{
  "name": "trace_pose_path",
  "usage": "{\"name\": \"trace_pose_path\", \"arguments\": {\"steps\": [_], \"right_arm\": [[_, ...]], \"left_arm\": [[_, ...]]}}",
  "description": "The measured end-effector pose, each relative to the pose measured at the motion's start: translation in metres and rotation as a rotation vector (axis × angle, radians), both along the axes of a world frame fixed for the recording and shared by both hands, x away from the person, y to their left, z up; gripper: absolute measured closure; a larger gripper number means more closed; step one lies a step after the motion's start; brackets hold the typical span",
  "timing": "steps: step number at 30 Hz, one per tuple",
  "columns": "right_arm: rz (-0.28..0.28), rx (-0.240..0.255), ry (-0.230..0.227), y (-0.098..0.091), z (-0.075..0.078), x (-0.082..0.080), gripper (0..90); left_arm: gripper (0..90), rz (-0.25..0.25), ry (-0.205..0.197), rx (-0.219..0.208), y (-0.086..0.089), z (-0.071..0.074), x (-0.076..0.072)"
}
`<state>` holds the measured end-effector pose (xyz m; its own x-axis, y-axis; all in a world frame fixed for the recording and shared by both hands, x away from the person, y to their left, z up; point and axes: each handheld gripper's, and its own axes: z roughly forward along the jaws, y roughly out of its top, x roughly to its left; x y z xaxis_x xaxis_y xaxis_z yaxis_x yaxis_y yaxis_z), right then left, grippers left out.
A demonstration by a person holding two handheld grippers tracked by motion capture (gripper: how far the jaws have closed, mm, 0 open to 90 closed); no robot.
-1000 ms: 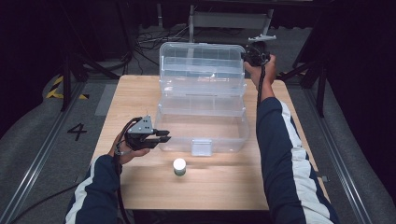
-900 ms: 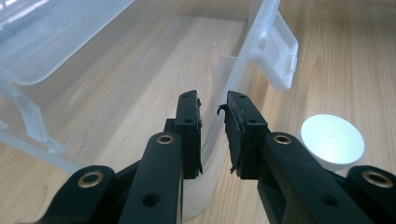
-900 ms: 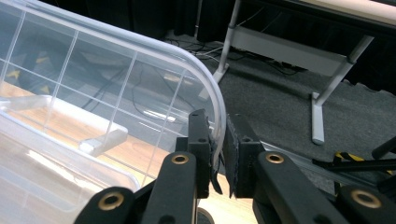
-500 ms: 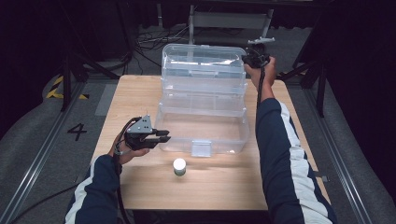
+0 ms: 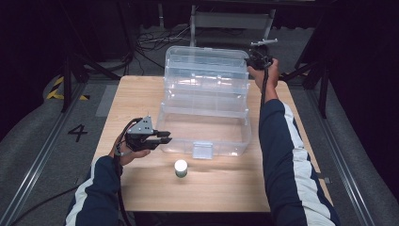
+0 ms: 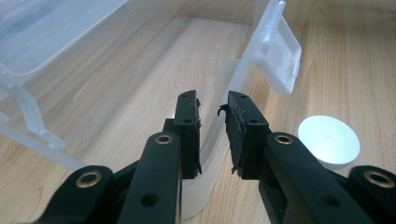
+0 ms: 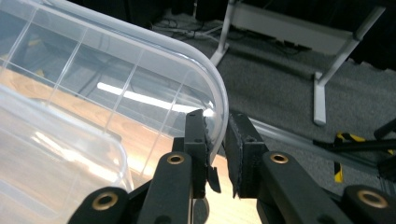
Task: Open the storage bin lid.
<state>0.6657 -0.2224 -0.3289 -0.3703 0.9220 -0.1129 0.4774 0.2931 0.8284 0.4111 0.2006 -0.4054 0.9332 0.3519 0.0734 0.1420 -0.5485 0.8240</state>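
A clear plastic box (image 5: pixel 205 141) stands on the wooden table (image 5: pixel 141 94), with its lid (image 5: pixel 207 70) raised upright at the back. My left gripper (image 5: pixel 165 137) is at the box's front left corner. Its jaws (image 6: pixel 210 105) straddle the corner wall (image 6: pixel 212 140) and are shut on it. My right gripper (image 5: pixel 254 59) is at the lid's top right corner. Its jaws (image 7: pixel 217 122) have just been opening a little, and the lid's curved rim (image 7: pixel 219 100) still runs between the pads and touches them.
A small jar with a white cap (image 5: pixel 180 167) stands on the table just in front of the box, also near my left jaws (image 6: pixel 328 140). The box's front latch (image 6: pixel 280 60) hangs down. An inner tray (image 5: pixel 207 101) sits raised between base and lid.
The lid has tipped slightly further back with my right gripper at its corner. My left gripper and the jar have not moved.
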Motion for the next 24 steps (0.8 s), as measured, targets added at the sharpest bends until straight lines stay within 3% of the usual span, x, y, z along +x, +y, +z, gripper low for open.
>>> {"name": "trace_pose_path", "arguments": {"steps": [3, 5, 8, 11, 24], "right_arm": [[0.009, -0.01, 0.03, -0.003, -0.003, 0.002, 82.9], [0.03, 0.024, 0.037, -0.007, -0.004, 0.001, 84.8], [0.037, -0.025, 0.049, -0.007, -0.005, 0.0, 86.4], [0.04, -0.046, 0.05, -0.008, -0.005, -0.001, 86.0], [0.056, -0.047, 0.04, -0.017, -0.005, -0.014, 82.4]], "left_arm": [[75.1, -0.003, -0.001, 0.002, 0.0, 0.0, 0.0], [75.4, 0.006, -0.01, -0.005, 0.0, 0.0, 0.0], [76.3, 0.005, -0.002, -0.007, -0.001, 0.0, 0.001], [76.4, 0.003, -0.001, -0.007, -0.001, 0.0, 0.001], [76.4, 0.006, -0.015, 0.008, -0.005, 0.001, 0.0]]}}
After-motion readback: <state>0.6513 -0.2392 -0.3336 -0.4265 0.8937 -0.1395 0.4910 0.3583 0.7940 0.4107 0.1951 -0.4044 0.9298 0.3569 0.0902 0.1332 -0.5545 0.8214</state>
